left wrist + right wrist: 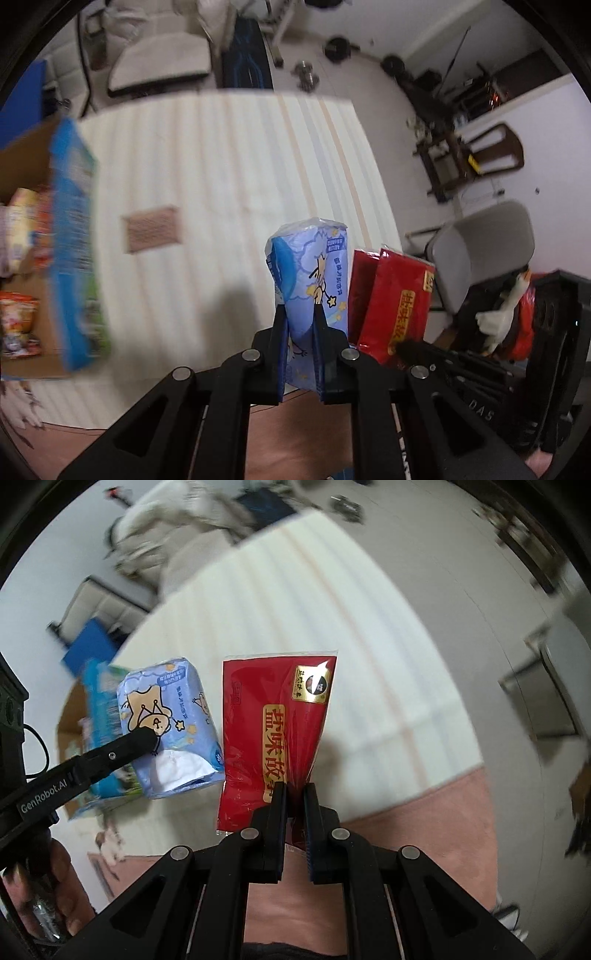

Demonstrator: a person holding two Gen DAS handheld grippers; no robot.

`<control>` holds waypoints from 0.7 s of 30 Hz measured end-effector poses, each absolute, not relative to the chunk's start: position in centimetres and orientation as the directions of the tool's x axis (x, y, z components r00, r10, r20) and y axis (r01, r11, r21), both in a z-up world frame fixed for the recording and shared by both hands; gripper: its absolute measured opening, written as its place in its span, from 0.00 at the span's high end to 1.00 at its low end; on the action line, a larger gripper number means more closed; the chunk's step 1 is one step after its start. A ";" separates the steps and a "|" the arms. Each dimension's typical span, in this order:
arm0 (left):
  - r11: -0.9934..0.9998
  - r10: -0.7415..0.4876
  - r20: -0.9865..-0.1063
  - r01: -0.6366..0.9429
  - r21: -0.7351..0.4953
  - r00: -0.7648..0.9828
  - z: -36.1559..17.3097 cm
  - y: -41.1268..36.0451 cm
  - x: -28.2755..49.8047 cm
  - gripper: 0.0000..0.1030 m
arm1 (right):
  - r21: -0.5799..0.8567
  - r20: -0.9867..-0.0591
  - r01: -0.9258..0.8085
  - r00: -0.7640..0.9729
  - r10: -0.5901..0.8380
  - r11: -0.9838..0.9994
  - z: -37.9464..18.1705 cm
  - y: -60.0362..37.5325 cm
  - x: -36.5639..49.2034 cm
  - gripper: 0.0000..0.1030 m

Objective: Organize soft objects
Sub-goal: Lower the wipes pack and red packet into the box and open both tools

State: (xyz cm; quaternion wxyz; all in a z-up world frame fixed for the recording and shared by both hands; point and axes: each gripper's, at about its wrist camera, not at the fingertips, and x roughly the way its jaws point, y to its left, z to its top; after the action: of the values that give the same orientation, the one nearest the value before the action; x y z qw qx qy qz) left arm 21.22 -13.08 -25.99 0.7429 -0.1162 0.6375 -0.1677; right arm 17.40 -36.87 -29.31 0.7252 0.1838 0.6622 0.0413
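Inspector: Soft plastic tissue pack [314, 280]?
Clerk: Pale blue, cartoon bear, yellow stars.
Inspector: Beside it?
Clerk: Flat glossy red packet [275, 734], gold characters and badge.
Inspector: Beneath?
Clerk: White ribbed mattress [221, 166], beige stripes.

Left tool [300, 314] clamped with both fingers [279, 332] pressed into a blue tissue pack [310, 280], held upright and lifted off the striped bed. Right tool [294, 794] pinched nearly closed on the lower edge of a red packet [273, 731], fingers [279, 805] close together, packet standing up ahead of them. Seen from the right wrist view, left tool reaching in from the left side, level with the right one, a bare hand [40, 897] wrapped round its handle. Both tools raised side by side, near each other, pointing forward
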 end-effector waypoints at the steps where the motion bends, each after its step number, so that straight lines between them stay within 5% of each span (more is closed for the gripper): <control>1: 0.919 -0.394 -0.906 0.090 -0.385 0.156 -25.0 -11.4 21.2 0.91 | 0.328 -0.942 0.164 0.127 0.310 0.930 -28.6 -36.0 17.8 0.91; 11: 0.941 -0.294 -0.912 -0.080 -0.328 0.284 -20.6 6.1 20.7 0.91 | 0.418 -0.888 -0.142 0.145 0.437 0.897 -20.9 -18.0 21.4 0.91; 21: 0.923 -0.275 -0.942 -0.223 -0.315 0.192 -26.1 16.8 22.0 0.91 | 0.340 -0.934 -0.241 0.024 0.356 0.909 -26.4 -2.8 23.7 0.91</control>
State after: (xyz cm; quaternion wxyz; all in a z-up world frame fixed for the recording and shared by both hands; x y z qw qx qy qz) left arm 21.98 16.77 -26.08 0.7466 -0.1960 0.6355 -0.0173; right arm 23.65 -2.83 -26.36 0.7143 0.0431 0.6665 0.2089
